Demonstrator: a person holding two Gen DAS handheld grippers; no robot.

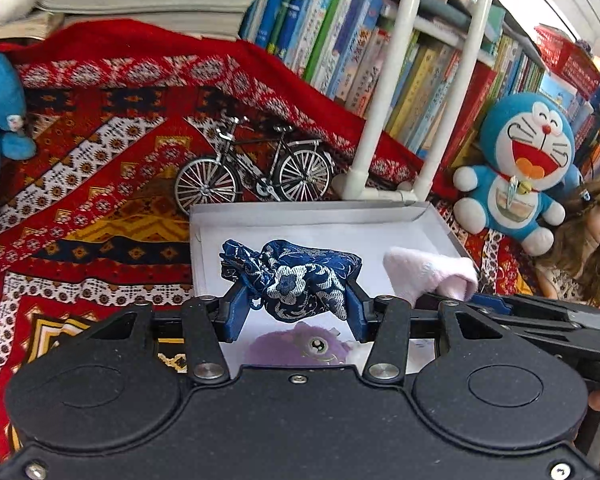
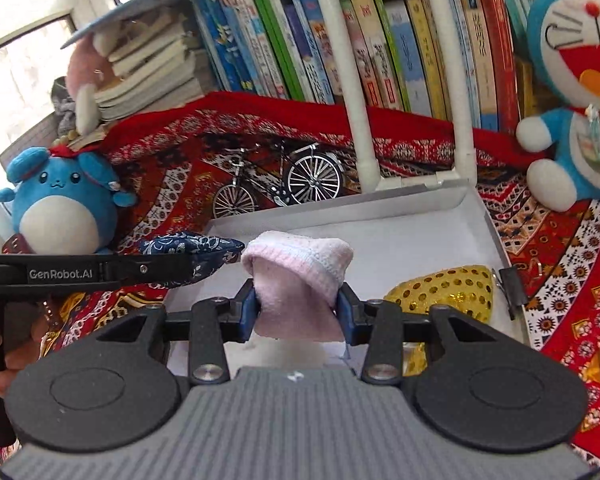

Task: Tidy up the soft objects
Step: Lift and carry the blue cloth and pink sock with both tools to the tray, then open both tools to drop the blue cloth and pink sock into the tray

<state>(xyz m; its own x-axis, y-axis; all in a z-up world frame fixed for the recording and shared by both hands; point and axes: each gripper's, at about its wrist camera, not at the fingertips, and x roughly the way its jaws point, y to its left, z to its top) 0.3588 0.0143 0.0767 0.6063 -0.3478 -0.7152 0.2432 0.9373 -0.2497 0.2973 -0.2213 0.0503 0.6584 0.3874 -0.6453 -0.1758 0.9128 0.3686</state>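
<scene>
The left tongs [image 1: 298, 300] are closed on a blue brocade pouch [image 1: 296, 276], which bulges up and forward between the blue pads and hangs above the white box [image 1: 312, 216]. Below it, inside the box, lies a purple plush toy [image 1: 300, 348]. The right tongs [image 2: 296, 308] clamp a pink sock [image 2: 300, 276], its folded cuff standing above the pads, also over the box. A gold sequinned pouch [image 2: 444, 292] lies in the box just right of the sock. The two pairs of tongs sit side by side, pouch near sock. The box rests on a red patterned cloth [image 1: 100, 184] with a model bicycle [image 1: 256, 172] behind it.
</scene>
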